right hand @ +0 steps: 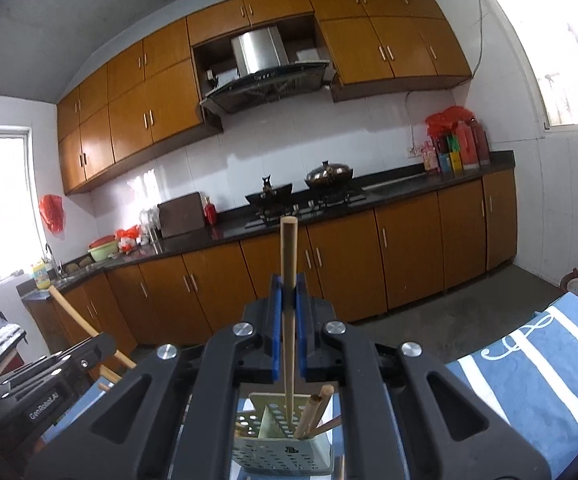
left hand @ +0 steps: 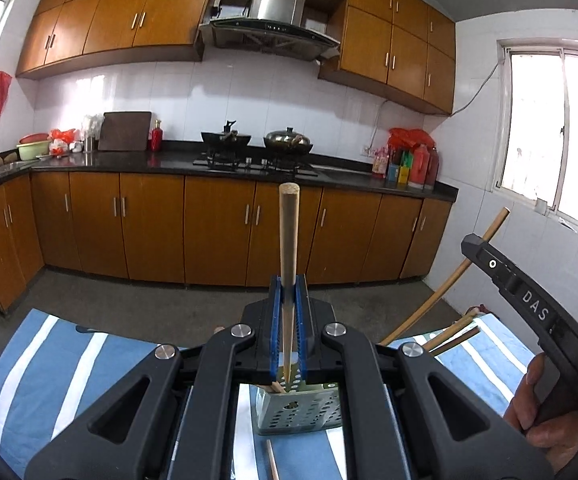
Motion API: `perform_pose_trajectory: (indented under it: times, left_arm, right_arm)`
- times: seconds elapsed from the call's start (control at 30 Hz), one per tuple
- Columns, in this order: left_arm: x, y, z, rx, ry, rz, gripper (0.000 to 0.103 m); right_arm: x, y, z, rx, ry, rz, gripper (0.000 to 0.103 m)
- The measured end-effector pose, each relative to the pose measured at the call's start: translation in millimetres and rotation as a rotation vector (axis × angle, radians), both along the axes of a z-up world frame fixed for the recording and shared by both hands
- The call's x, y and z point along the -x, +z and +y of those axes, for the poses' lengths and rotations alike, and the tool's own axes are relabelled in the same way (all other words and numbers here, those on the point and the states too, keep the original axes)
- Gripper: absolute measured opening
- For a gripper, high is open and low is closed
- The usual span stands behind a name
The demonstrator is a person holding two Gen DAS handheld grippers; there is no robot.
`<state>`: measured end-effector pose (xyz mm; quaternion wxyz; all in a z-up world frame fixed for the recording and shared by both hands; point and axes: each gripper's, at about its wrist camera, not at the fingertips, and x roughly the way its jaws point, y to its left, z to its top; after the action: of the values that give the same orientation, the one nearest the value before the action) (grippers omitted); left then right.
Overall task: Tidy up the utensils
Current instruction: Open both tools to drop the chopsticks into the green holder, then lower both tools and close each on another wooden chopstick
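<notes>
In the left wrist view my left gripper (left hand: pixel 287 288) is shut on a pale wooden chopstick (left hand: pixel 289 232) that stands nearly upright. Its lower tip hangs over a pale green perforated utensil holder (left hand: pixel 301 412). At the right edge, a hand carries my right gripper (left hand: pixel 473 246), shut on a slanted chopstick (left hand: pixel 429 304). In the right wrist view that right gripper (right hand: pixel 287 288) pinches its chopstick (right hand: pixel 289 256) upright above the same holder (right hand: pixel 273 452), which holds a few chopsticks (right hand: pixel 313 412). My left gripper (right hand: pixel 93 344) shows at the lower left with its chopstick (right hand: pixel 63 300).
The holder stands on a blue and white striped cloth (left hand: pixel 69 372). Loose chopsticks (left hand: pixel 453 334) lie on the cloth at the right, and another chopstick (left hand: pixel 271 460) lies in front of the holder. Beyond a strip of grey floor are wooden cabinets and a dark counter (left hand: pixel 169 162) with pots.
</notes>
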<state>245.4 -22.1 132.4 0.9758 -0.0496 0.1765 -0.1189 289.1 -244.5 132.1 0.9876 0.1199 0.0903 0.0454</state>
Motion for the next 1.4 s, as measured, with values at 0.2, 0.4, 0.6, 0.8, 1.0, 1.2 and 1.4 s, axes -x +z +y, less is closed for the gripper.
perform_pose_trajectory:
  times: [0.2,0.4,0.6,0.8,1.0,1.2,1.4]
  left_arm:
    - [-4,-4,1,0.003,0.012,0.029,0.007]
    - [6,6,0,0.006,0.022,0.009,0.018]
    - [16,16,3,0.015,0.040,-0.013,0.029]
    - [47,20,17,0.011,0.054,-0.027,0.029]
    - [81,-12,35,-0.023,0.058,0.048,0.029]
    - [102,-73,41,-0.077,0.046,0.169,0.029]
    - [111,-135,30,-0.077,0.019,0.331,0.029]
  right_arm:
    - [-1,-9,2,-0.013,0.020,0.030,0.020]
    - [11,-4,0,-0.009,0.018,0.019,0.025]
    - [32,5,-7,-0.009,0.008,0.002,0.027]
    - [66,7,-19,0.003,-0.007,0.004,0.029]
    - [104,-29,-38,-0.005,-0.029,0.094,0.031]
    - [122,-102,-41,-0.042,0.008,0.300,0.032]
    - [127,-180,-7,-0.016,0.104,0.514,0.030]
